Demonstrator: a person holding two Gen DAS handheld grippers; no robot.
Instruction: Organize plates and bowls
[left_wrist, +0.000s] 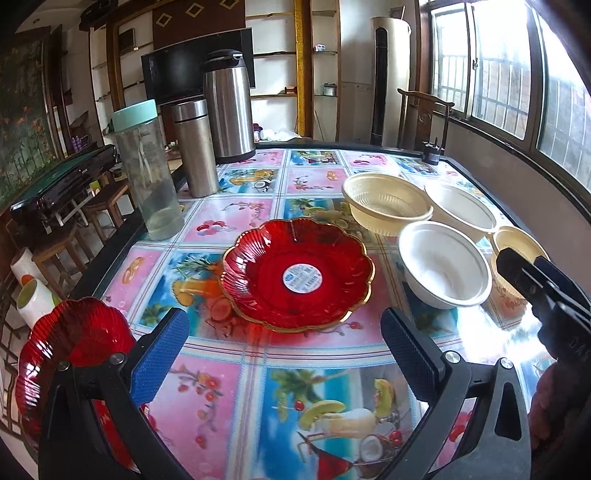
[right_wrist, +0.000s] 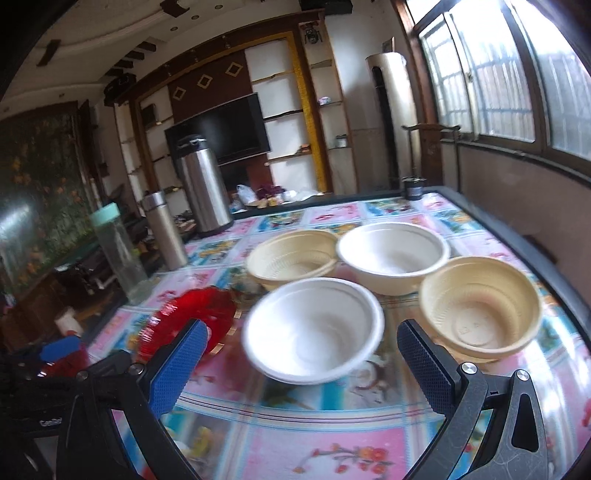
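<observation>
Left gripper (left_wrist: 284, 350) with jaws released, hovering above the worktop (left_wrist: 229, 398); red scalloped glass plate (left_wrist: 297, 275) flat ahead at 12 o'clock, a second red plate (left_wrist: 70, 350) at 9 o'clock by the left finger, contact impossible to tell. Right gripper (right_wrist: 301, 363) with jaws released, nearest white bowl (right_wrist: 314, 328) ahead between the fingers, untouched. Far white bowl (right_wrist: 393, 256) at 1 o'clock, cream ribbed bowl (right_wrist: 480, 304) at 2 o'clock, another cream bowl (right_wrist: 291, 256) at 12 o'clock, all four close together, upright.
</observation>
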